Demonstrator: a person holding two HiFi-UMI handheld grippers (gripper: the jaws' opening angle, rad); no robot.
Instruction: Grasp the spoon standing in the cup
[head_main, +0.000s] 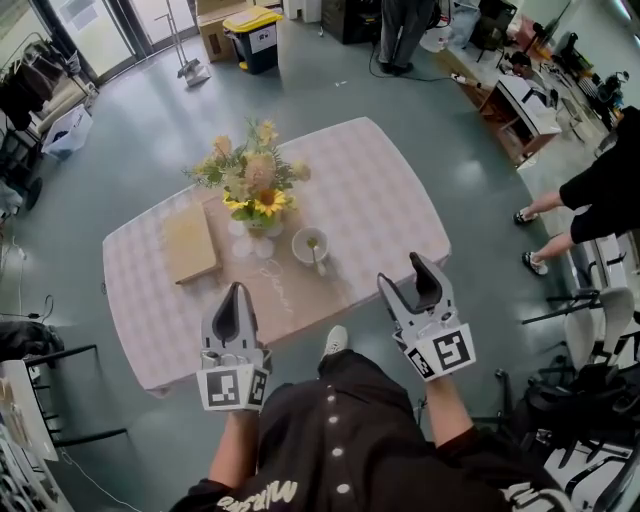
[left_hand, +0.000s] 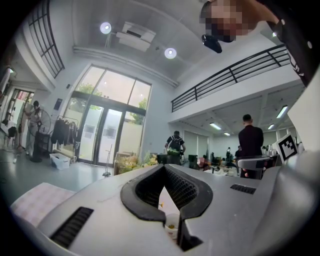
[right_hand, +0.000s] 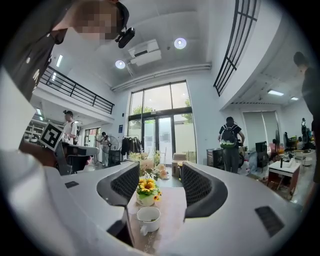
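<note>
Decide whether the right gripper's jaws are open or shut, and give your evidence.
Open: in the right gripper view the right gripper has its jaws well apart and empty; the cup sits beyond them.

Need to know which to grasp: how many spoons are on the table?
1. The spoon stands in the white cup, on the person's side of the flower vase. The flowers could hide another.

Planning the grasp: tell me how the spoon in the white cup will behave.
The slim pale spoon seems to lean on the rim of the small round white cup, so it will probably swing when nudged. The cup looks light; a sideways pull might tip it.
</note>
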